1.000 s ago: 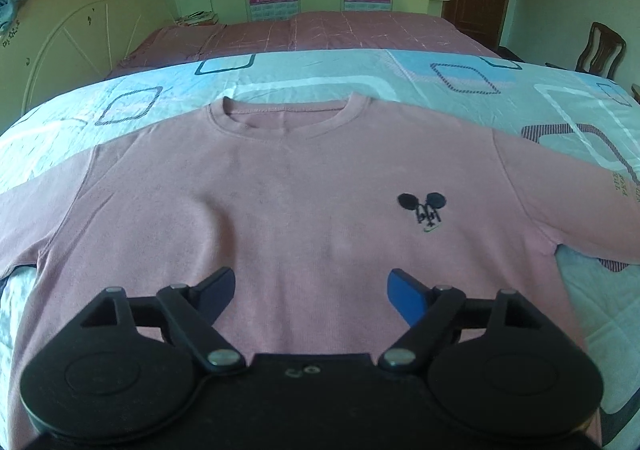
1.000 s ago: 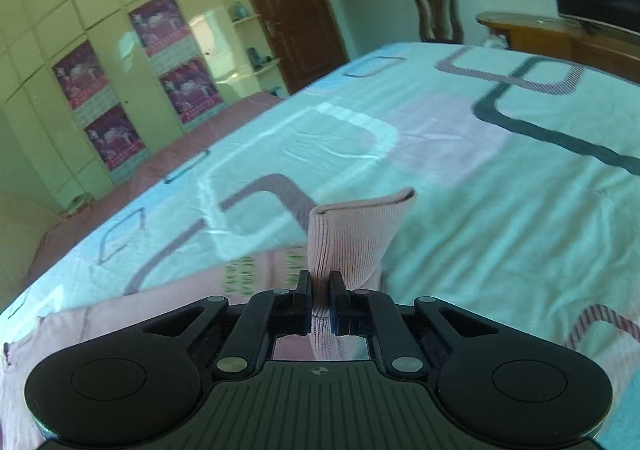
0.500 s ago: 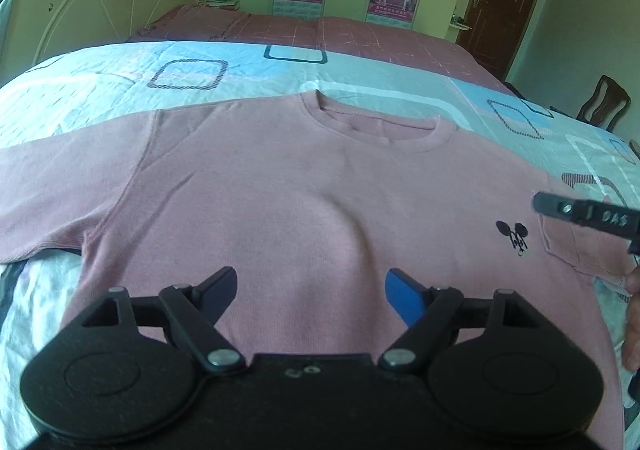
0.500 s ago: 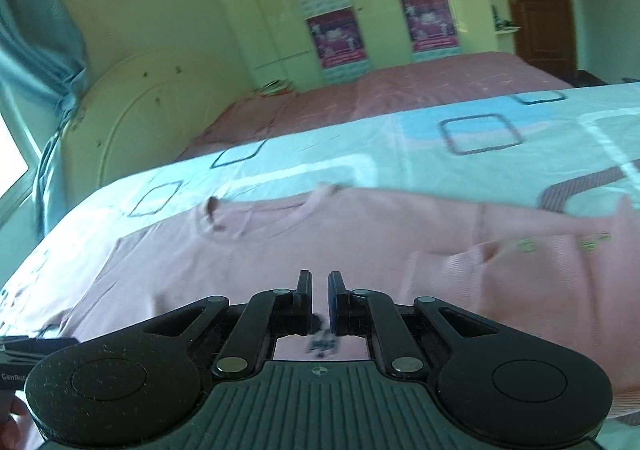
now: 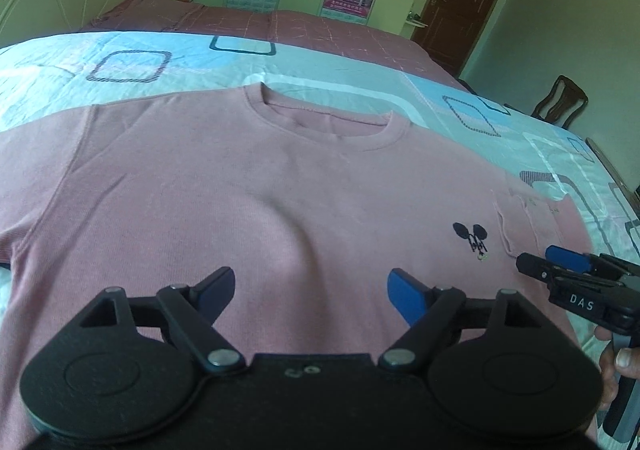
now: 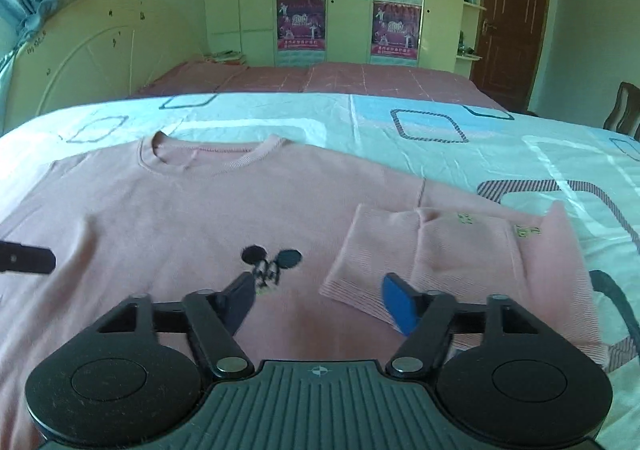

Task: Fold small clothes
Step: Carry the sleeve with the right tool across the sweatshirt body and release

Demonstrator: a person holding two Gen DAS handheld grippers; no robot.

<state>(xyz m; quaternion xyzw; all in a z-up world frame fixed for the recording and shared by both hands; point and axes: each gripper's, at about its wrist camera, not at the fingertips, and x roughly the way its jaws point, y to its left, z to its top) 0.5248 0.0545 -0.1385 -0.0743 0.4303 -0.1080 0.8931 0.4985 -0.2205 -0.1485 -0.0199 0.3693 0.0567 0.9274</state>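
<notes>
The bed (image 6: 400, 137) carried the pink shirt (image 5: 248, 201), laid flat, front up. Its sleeve (image 6: 440, 250) lay folded onto the chest beside the logo (image 6: 272, 262). The left gripper (image 5: 310, 288) hung over the lower front, jaws wide, empty. The right gripper (image 6: 318, 300) was opening its jaws, nothing pinched between them.

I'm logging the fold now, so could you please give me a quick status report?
Left gripper open, empty, over shirt. Right gripper opening, nothing between jaws. One sleeve folded in onto the chest. Nothing in the way.
</notes>
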